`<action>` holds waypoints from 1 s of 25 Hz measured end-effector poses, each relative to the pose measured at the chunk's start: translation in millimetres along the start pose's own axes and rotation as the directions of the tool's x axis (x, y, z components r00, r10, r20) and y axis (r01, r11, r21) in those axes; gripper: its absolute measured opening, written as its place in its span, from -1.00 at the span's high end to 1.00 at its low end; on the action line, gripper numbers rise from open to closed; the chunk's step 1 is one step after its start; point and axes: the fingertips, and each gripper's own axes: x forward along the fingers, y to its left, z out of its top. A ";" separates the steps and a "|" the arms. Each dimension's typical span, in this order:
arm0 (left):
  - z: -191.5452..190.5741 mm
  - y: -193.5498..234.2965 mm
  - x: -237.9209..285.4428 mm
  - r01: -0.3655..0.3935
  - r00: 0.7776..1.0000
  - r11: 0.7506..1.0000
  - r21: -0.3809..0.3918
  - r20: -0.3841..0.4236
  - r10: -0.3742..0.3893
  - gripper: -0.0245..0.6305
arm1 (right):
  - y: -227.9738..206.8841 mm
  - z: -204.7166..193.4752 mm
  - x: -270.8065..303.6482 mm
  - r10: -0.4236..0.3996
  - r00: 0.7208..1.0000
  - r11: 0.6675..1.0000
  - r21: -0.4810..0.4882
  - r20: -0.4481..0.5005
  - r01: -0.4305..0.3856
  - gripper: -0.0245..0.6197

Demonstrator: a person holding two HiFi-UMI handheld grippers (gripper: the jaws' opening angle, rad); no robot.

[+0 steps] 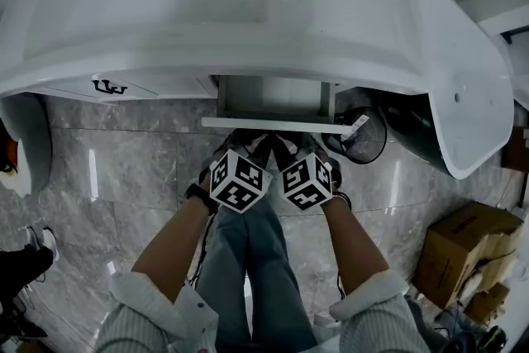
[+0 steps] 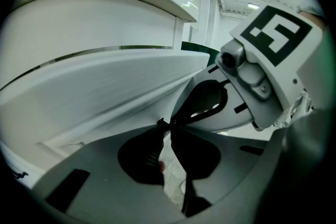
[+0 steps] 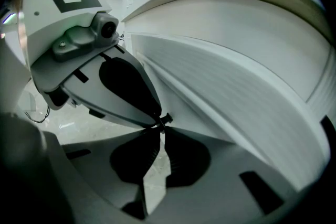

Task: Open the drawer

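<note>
Drawer [image 1: 273, 125]: found under the white sink [image 1: 207, 37], in the middle of the cupboard, already part way out, w/ a strip of bare grey inside on show behind the front board. Looked white, flat & plain; no big handle seen. Long side: left to right across the head view. Slid the other way, judging by the gap, out toward the person's legs.

Left tongs [image 2: 165, 127] & right tongs [image 3: 161, 126]: sat side by side, touching or nearly so, right at the front board, near its middle. Neither hand nearer than the other; left one a bit left of centre, right one a bit right. Lay just ahead of the tips, that drawer, w/ its board rising above them in both tongs views.

Nipped down narrow, both pairs, w/ only a thin wedge of grey floor [image 1: 124, 169] showing between the pads. Met tip to tip at one small dark bit on the board's edge & looked pinched on it. Couldn't tell what that bit was; maybe a tiny pull.

Next move, prob.: a straight tug back toward the body, both hands together, kept square to the long side to stop any jam or twist. Plenty left to go, w/ most of the box hidden under the sink.
</note>
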 end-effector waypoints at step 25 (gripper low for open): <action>-23.9 -24.7 -12.5 -0.029 1.000 0.999 -0.044 0.004 0.029 0.77 | 30.4 -18.0 -9.2 -0.015 1.000 0.999 0.045 -0.009 0.016 0.82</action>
